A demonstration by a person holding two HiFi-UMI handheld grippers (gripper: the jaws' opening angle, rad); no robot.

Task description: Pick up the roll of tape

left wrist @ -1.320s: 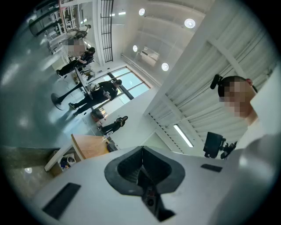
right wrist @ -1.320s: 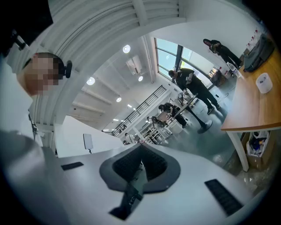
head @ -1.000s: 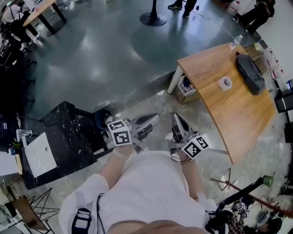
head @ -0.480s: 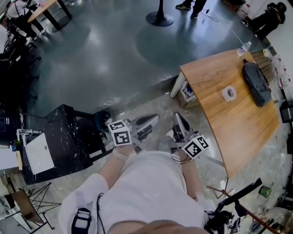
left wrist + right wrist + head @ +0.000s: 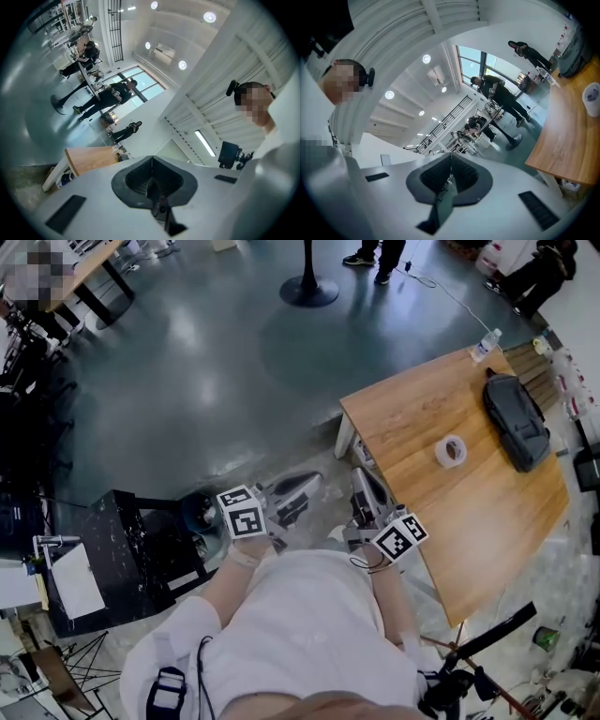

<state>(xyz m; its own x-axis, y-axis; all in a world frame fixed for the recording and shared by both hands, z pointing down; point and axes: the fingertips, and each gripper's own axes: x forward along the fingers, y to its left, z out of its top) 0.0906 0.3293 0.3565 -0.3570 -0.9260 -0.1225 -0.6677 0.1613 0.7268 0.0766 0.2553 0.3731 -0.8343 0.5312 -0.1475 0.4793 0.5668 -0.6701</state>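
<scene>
Tabletop (image 5: 412, 413) has drawn nearer at frame right, yet with roll of tape (image 5: 451, 450) well apart we carry left claw (image 5: 313, 483) and right claw (image 5: 361, 480) closed (both empty).

Bright, even indoor light, pale sheen on the grey floor (image 5: 206, 362) beyond the wooden table (image 5: 469, 521), round ceiling lamps (image 5: 209, 17) glaring above it, strong fisheye bending, dark vignetted corners, soft edge blur.

You hold your left gripper (image 5: 305, 486) and right gripper (image 5: 364, 486) side by side at lower centre of the head view, both pointing up-frame with jaws closed together, your left forearm (image 5: 227, 585) and right forearm (image 5: 392, 601) flanking your torso.
</scene>
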